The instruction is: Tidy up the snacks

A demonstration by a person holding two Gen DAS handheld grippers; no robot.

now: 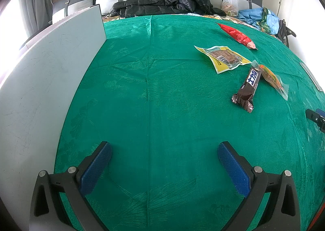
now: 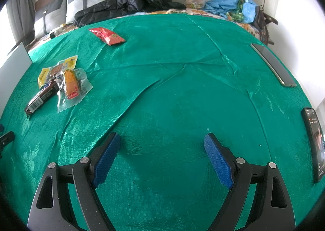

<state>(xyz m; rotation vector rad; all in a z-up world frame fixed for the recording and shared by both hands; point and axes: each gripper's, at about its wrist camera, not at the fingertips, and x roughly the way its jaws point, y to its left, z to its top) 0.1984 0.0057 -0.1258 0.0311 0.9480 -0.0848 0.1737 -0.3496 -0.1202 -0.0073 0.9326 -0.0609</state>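
Note:
Several snacks lie on a green cloth (image 1: 162,88). A brown chocolate bar (image 1: 248,86) rests beside an orange clear-wrapped snack (image 1: 271,77), with a yellow flat packet (image 1: 222,58) behind them and a red packet (image 1: 237,35) farther back. The right wrist view shows the same chocolate bar (image 2: 41,94), orange snack (image 2: 71,85), yellow packet (image 2: 56,69) and red packet (image 2: 107,36) at its left. My left gripper (image 1: 164,150) stands open over bare cloth, well short of the snacks. My right gripper (image 2: 161,142) is open too, empty, with the snacks far to its left.
A pale grey box (image 1: 50,80) stands at the left edge of the cloth. Two phones (image 2: 273,64) (image 2: 313,143) lie along the right edge. Behind are a bed with dark jackets (image 1: 168,1), pillows, a plastic bag (image 1: 230,2) and blue fabric (image 1: 258,16).

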